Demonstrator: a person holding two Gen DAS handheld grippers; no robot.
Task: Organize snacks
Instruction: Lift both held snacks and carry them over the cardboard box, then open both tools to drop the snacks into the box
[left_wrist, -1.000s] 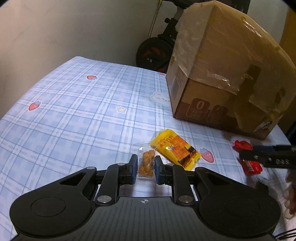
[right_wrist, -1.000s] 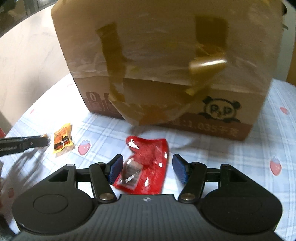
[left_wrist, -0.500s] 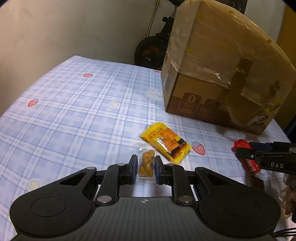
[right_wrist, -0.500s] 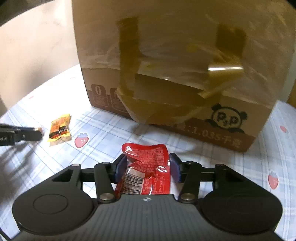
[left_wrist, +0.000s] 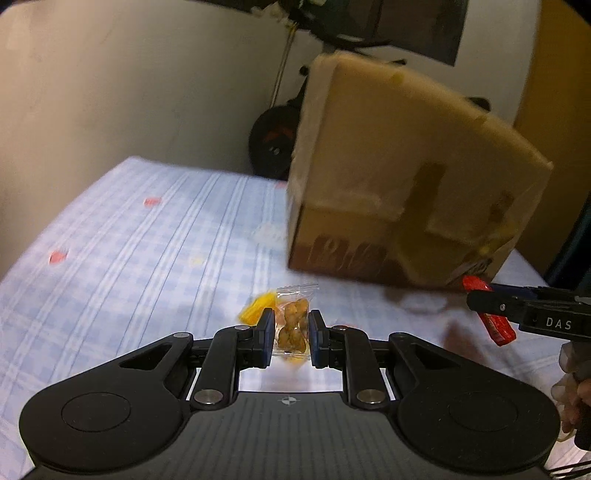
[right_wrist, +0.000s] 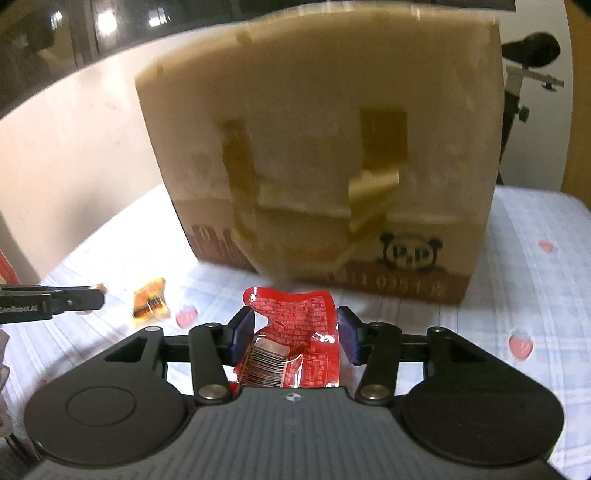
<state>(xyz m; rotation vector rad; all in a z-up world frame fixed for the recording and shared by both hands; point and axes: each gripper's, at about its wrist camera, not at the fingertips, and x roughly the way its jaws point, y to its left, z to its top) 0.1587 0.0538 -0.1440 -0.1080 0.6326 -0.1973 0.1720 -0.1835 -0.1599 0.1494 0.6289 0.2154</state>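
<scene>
My left gripper (left_wrist: 291, 338) is shut on a small clear packet of brown nuggets (left_wrist: 293, 325) and holds it above the table. My right gripper (right_wrist: 294, 334) is shut on a red snack packet (right_wrist: 295, 339) with a barcode, also lifted; it shows in the left wrist view (left_wrist: 491, 317) at the right. A yellow-orange snack packet (right_wrist: 150, 302) lies on the cloth, partly hidden behind my left fingers in the left wrist view (left_wrist: 256, 312). A tall taped cardboard box (right_wrist: 325, 166) stands ahead of both grippers.
The table wears a blue plaid cloth (left_wrist: 129, 240) with strawberry prints. A pale wall (left_wrist: 129, 92) runs along the left. A black stand and a wheel (left_wrist: 271, 142) are behind the box. A dark tripod (right_wrist: 517, 92) stands at the right.
Both grippers have risen with their packets. The right gripper closed on the red packet and lifted it off the cloth. The box now looks lower and farther in the left wrist view.
</scene>
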